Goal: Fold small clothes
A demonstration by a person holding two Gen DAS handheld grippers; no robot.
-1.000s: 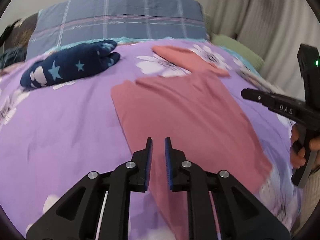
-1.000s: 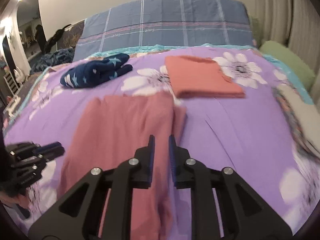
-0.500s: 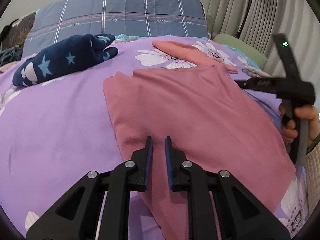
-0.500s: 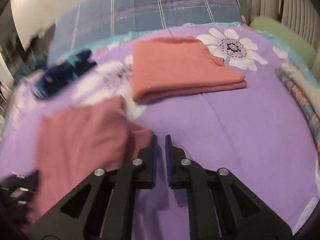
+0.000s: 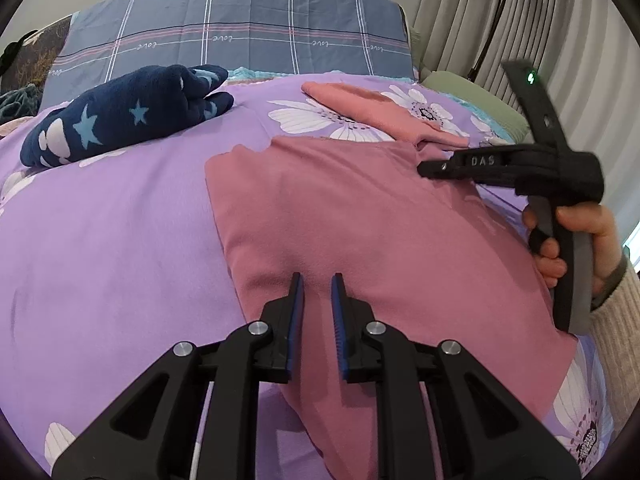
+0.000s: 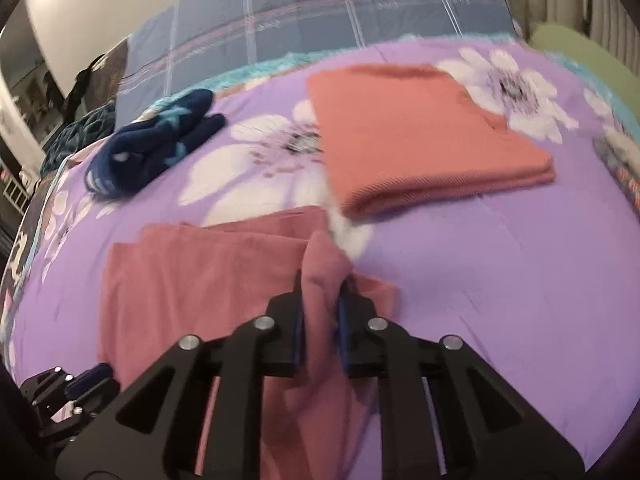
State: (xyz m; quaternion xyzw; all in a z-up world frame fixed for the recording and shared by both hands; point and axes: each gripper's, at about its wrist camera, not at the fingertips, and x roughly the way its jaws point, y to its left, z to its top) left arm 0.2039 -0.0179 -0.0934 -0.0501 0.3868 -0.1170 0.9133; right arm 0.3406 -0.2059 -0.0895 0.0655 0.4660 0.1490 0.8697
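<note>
A pink garment (image 5: 360, 232) lies spread flat on a purple flowered bed (image 5: 112, 240). It looks thin, soft and light, so it would drape and crease; corners and edges seem the best places to take hold. The left gripper (image 5: 317, 280) hovers over the near edge at 6 o'clock, jaws slightly parted and empty. The right gripper (image 6: 320, 280) has its jaws clenched on a bunched far corner of the garment. Only the right view shows that cloth between the jaws; the left view shows the whole garment and the hand (image 5: 576, 240) at 3 o'clock. A folded orange cloth (image 6: 420, 136) lies at 1 o'clock, a navy star bundle (image 5: 124, 116) at 11 o'clock.
</note>
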